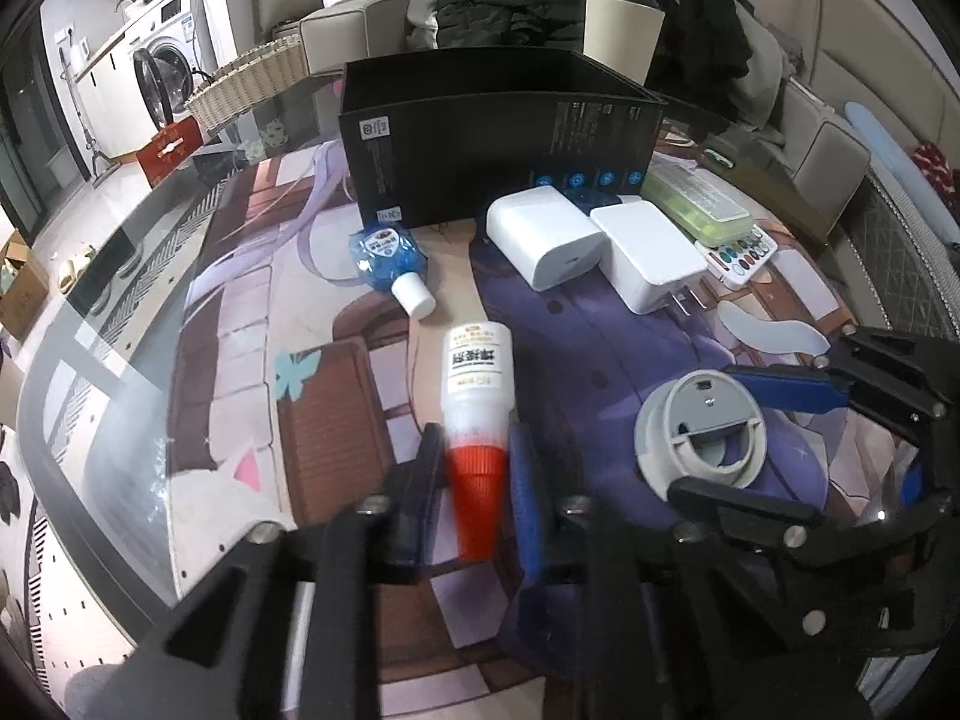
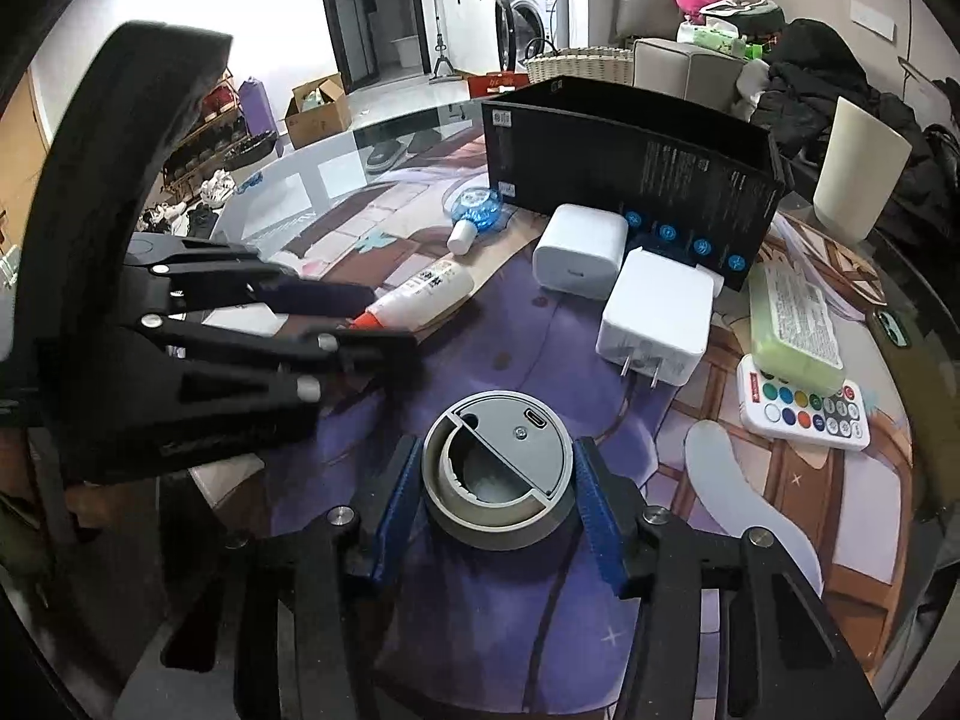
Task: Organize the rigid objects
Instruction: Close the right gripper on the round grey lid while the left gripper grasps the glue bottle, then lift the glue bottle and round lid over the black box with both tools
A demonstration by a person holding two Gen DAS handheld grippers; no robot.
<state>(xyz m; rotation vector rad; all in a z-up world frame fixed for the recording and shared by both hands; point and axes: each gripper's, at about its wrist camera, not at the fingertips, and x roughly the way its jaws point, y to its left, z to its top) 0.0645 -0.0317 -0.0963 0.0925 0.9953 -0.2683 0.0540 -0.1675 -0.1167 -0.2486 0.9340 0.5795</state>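
A white glue bottle (image 1: 477,381) with a red cap (image 1: 476,498) lies on the printed mat; my left gripper (image 1: 477,480) is closed on the cap, and it also shows in the right wrist view (image 2: 384,324). A grey round device (image 2: 498,471) sits on the mat between the pads of my right gripper (image 2: 498,492), which grip its sides; it also shows in the left wrist view (image 1: 702,429). An open black box (image 1: 498,138) stands behind. Two white chargers (image 1: 543,234) (image 1: 651,255) and a blue bottle (image 1: 387,258) lie before it.
A green case (image 2: 792,318) and a white remote with coloured buttons (image 2: 804,411) lie at the right. A cream cup (image 2: 861,171) stands behind the box. The glass table edge (image 1: 108,276) runs at the left. A wicker basket (image 1: 252,75) is at the back.
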